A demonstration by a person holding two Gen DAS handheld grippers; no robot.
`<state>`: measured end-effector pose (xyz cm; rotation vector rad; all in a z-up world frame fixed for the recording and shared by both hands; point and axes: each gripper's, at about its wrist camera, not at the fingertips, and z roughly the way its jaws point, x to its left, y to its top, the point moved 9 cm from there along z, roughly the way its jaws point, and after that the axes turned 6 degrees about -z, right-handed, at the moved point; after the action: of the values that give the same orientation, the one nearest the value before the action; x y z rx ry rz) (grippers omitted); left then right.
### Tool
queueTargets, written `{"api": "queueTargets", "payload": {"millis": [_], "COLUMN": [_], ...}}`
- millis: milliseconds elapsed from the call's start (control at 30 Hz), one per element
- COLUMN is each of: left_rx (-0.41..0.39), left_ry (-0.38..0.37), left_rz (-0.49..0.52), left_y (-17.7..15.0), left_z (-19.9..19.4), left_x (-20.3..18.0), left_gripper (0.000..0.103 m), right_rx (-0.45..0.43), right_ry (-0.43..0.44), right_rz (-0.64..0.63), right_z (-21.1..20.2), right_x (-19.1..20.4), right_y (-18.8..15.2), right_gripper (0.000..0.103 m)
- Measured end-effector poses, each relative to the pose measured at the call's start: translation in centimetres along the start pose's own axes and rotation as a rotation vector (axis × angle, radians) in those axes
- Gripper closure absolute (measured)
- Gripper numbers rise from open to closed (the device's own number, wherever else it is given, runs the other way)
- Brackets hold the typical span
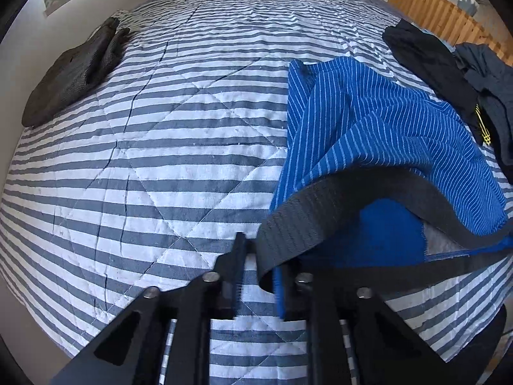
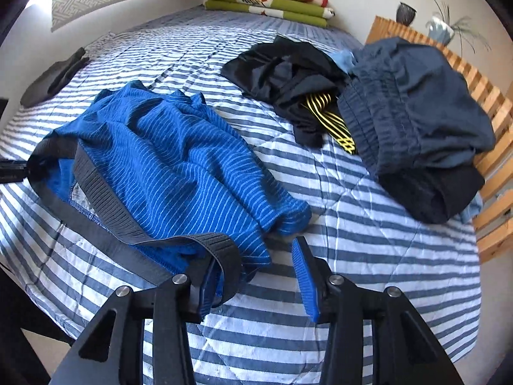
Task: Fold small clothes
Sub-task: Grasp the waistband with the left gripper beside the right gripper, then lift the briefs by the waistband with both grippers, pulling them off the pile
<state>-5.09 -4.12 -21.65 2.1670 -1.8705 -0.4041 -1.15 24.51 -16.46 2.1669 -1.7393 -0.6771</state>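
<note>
Each tool has black angular linkage arms, silver screws (2 per side) and ribbed blue pads.

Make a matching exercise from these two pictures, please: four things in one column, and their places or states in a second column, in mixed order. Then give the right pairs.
Things:
1. blue striped shorts
2. dark grey folded garment
3. green blankets
4. pile of dark clothes

Places or states:
A. stacked at the far end of the striped bed cover, by the wall
B. heaped near the wooden slat rail
C. lying alone near the left edge of the bed
D. crumpled, dark waistband running between both tongs

Pairs: 1-D, 2-C, 3-A, 4-B
</note>
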Motion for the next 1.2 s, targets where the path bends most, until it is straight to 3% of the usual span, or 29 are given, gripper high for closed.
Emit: {"api": "queueTargets", "payload": {"millis": [33,233,500,567,633,767,933,1000,1100,1133,1200], "left_rx": [-0.013,-0.17,-0.391,-0.406,-0.361,-0.231,-0.008,0.072,0.112,0.121,0.171], "left_ry": [-0.001,-0.052,-0.144,-0.158,-0.157,-0.134,-0.071,-0.093,-0.074,-0.072,-0.069], "left_rz": [-0.004,0.019,0.136,0.161,0.185,0.221,0.192,0.145,0.118,0.123,0.076], "left_y": [0.3,2.4,3.1,2.6,2.0,2.1,4.6,6.0,7.6,7.9,8.8], "left_z": [-0.6,-8.4,-26.4,-29.3,-30.4,-26.3,-12.9,-8.1,-3.0,-1.9,0.7], "left_x": [0.1,-0.2,-0.7,-0.5,-0.6,-0.9,-0.5,-0.6,-1.2,-1.4,-0.9], "left_gripper": [0.1,0.1,0.1,0.1,0.1,0.1,0.1,0.1,0.097,0.093,0.075], "right_rx": [0.009,-0.12,-0.415,-0.455,-0.467,-0.381,-0.153,-0.093,-0.016,-0.001,0.034], "right_ry": [0.027,0.1,0.14,0.162,0.167,0.165,0.172,0.145,0.129,0.111,0.096], "right_rz": [0.026,0.154,0.227,0.24,0.242,0.252,0.328,0.331,0.343,0.338,0.337], "right_z": [-0.2,-6.1,-21.0,-23.3,-24.1,-19.8,-7.2,-3.3,1.3,2.4,4.2], "right_x": [-0.2,-2.5,-5.3,-5.6,-5.5,-5.1,-5.2,-5.4,-5.6,-5.8,-6.2], "right_y": [0.0,2.1,6.0,6.4,6.8,7.0,7.4,7.5,7.7,7.9,8.1], "right_gripper": [0.1,0.101,0.101,0.101,0.101,0.101,0.101,0.101,0.101,0.101,0.101]}}
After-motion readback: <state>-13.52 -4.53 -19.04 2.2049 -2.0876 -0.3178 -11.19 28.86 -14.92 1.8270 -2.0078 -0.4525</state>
